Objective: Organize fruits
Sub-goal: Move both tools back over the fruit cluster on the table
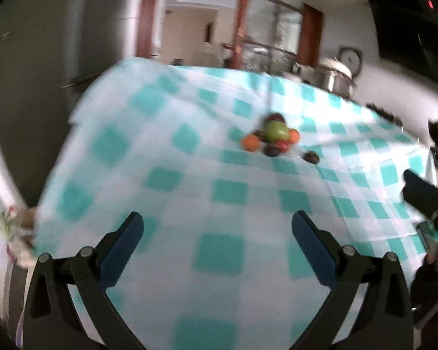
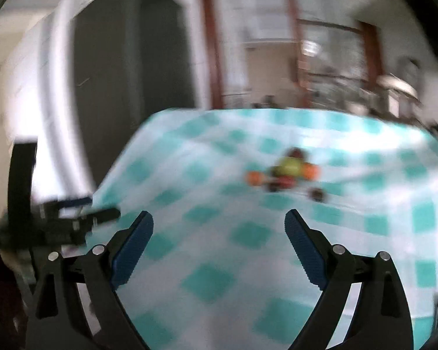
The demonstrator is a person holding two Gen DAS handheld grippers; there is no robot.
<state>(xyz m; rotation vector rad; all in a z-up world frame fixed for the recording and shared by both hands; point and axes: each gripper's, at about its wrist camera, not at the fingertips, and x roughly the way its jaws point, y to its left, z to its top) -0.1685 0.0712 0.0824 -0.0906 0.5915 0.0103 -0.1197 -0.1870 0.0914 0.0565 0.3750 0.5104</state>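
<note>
A small pile of fruit sits mid-table on a teal-and-white checked cloth (image 1: 219, 204): a green apple (image 1: 275, 129), an orange (image 1: 251, 143), a second orange (image 1: 293, 136), a red fruit (image 1: 280, 145) and dark fruits, one (image 1: 311, 156) lying apart to the right. The pile also shows, blurred, in the right wrist view, with the green apple (image 2: 289, 166) on top. My left gripper (image 1: 217, 218) is open and empty, well short of the pile. My right gripper (image 2: 219, 218) is open and empty, also well short of it.
Metal pots (image 1: 335, 77) stand beyond the table's far right edge. A dark cabinet (image 1: 43, 58) stands to the left. The other gripper shows at the right edge of the left view (image 1: 426, 201) and at the left of the right view (image 2: 58, 218).
</note>
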